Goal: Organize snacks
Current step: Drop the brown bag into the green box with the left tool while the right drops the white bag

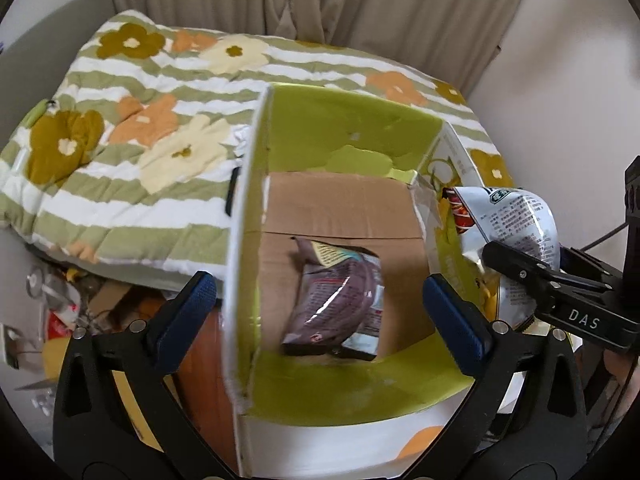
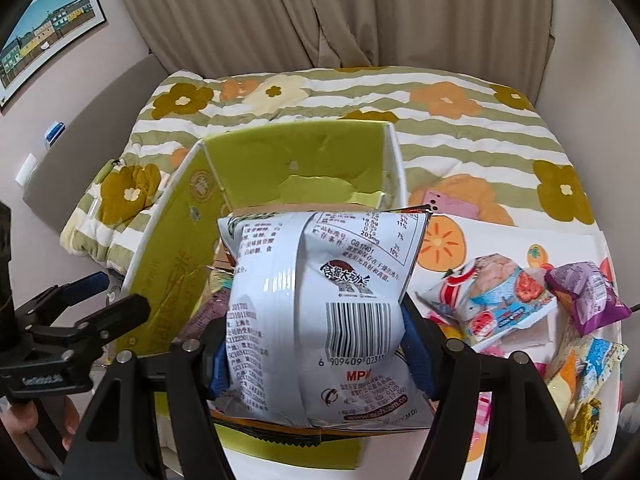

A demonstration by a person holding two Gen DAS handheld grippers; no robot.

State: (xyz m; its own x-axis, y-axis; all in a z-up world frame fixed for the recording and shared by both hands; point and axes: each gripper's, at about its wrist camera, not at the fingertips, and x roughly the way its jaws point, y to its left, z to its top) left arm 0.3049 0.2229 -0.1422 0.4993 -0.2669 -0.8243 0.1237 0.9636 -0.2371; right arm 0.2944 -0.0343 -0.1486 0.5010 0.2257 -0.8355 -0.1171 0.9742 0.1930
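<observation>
A cardboard box [image 1: 352, 120] with green inner walls stands open by the bed. On its brown bottom lies a purple snack packet [image 1: 336, 304]. My left gripper [image 1: 320, 316] hangs open over the box, straddling the packet from above, with nothing between its fingers. My right gripper [image 2: 316, 344] is shut on a white snack bag [image 2: 316, 280] with a barcode, held over the box's [image 2: 176, 248] near right corner. The left wrist view catches that bag [image 1: 516, 216] at the right. The left gripper [image 2: 108, 294] shows at the left edge of the right wrist view.
Several loose snack packets [image 2: 492, 300] lie on a white persimmon-print surface [image 2: 520, 236] right of the box. A pink phone [image 2: 452, 204] rests on the flowered quilt [image 1: 140, 128] behind. Clutter [image 1: 60, 312] covers the floor left of the box. Curtains hang beyond the bed.
</observation>
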